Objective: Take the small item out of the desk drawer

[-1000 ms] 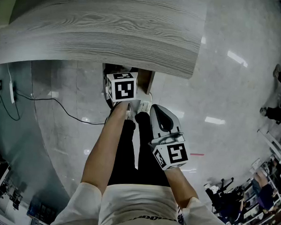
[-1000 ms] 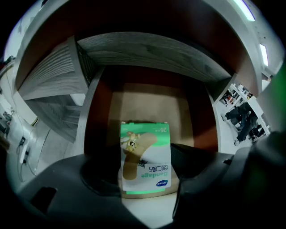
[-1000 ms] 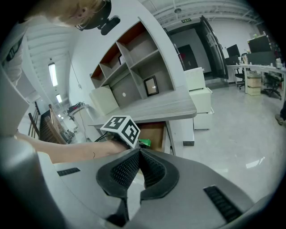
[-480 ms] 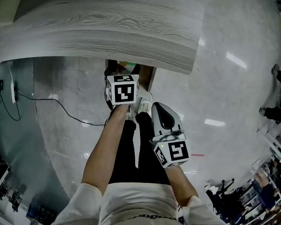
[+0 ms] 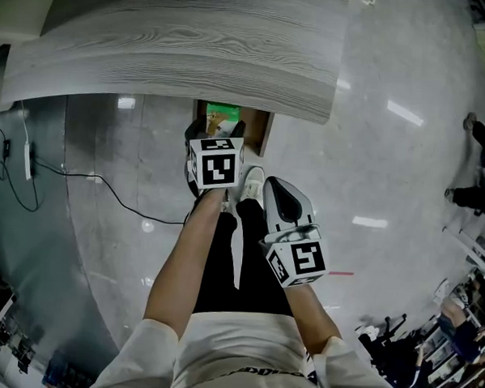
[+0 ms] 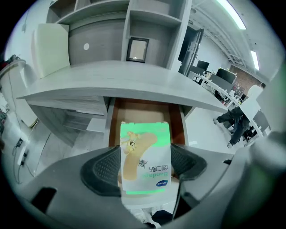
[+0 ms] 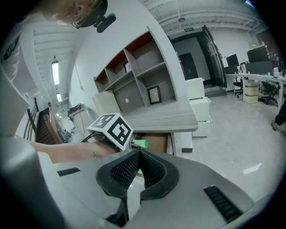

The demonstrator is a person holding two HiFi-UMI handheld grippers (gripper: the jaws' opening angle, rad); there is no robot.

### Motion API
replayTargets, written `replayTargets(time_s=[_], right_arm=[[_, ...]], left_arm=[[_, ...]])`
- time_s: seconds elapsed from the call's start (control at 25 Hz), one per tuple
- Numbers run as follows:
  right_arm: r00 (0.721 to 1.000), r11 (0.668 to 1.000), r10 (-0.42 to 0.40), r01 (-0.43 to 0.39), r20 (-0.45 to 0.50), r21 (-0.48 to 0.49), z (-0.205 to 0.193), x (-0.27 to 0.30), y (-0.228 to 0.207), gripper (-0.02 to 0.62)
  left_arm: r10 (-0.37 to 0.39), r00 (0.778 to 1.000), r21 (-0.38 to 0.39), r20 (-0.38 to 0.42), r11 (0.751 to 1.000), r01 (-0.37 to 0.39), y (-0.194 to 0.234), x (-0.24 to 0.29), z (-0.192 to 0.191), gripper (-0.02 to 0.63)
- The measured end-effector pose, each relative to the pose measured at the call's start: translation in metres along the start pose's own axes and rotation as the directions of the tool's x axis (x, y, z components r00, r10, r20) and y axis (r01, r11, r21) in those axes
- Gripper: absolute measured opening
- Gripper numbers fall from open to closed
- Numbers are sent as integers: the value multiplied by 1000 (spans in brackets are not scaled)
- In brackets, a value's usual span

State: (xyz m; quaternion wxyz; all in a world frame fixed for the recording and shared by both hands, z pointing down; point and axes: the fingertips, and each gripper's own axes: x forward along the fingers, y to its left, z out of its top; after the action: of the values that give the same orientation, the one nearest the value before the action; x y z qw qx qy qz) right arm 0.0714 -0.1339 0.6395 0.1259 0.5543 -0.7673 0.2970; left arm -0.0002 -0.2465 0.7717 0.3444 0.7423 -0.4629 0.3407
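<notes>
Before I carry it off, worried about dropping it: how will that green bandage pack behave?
The bandage pack looks flat and thin, so probably light. It stands unbent between the jaws of the left gripper, so likely fairly stiff. Its smooth printed face might slip.

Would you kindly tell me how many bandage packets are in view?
1. The packet is clamped in the left gripper, in front of the open drawer. It covers part of the drawer, so others may be hidden.
</notes>
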Motion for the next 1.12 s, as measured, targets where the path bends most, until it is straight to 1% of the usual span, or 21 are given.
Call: replayTargets(time_s=[0.2,0.56,0.76,1.12], right_arm=[[1000,1000,-23,23,18,-1,8,-14,9,31],[994,996,-87,85,67,40,24,-38,21,31],[991,994,-103,99,83,42,38,-50,29,31],[986,994,-110,108,122,23,78,-79,50,31]], left_arm=[[-13,1000,12,21,1000,13,-5,-25,2,356],[-39,997,49,59,998,36,-12,-71,2,356],[-47,996,66,82,997,42,-12,-101,5,356],[-62,990,81,125,995,52,-18,-158,19,356]])
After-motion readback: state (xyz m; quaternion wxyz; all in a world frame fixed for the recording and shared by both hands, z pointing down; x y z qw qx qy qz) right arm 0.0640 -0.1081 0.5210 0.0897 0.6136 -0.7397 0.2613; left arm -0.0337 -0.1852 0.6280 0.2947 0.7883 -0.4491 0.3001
